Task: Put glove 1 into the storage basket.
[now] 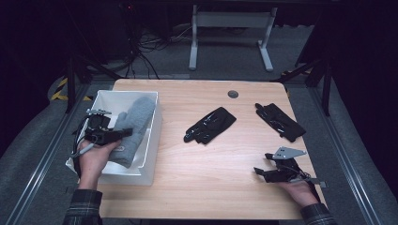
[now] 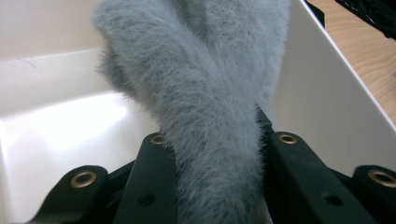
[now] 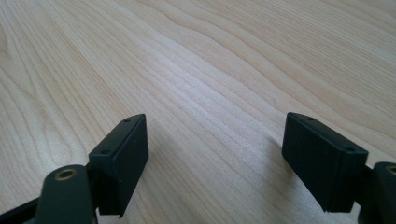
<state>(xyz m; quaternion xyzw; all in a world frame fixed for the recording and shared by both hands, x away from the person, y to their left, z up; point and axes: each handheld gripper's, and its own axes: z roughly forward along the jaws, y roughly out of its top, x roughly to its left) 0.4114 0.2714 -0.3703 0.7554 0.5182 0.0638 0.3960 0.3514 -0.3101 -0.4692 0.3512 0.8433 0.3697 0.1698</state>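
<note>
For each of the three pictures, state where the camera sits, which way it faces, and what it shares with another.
High view: above the person's side, facing forward and down; both forearms, left claw, right claw.
Left gripper view: rides that claw, facing into the white bin; jaws clamp the grey mitten.
Right gripper view: faces bare table; jaws apart.
Shared: mitten, bin, table.

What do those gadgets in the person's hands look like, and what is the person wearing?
Each hand-held gripper, left and right, is black with two flat, blocky jaws and brass-ringed holes. A grey three-cornered plate tops the right one; a grey cable trails from the left. The sleeves are dark plaid.
</note>
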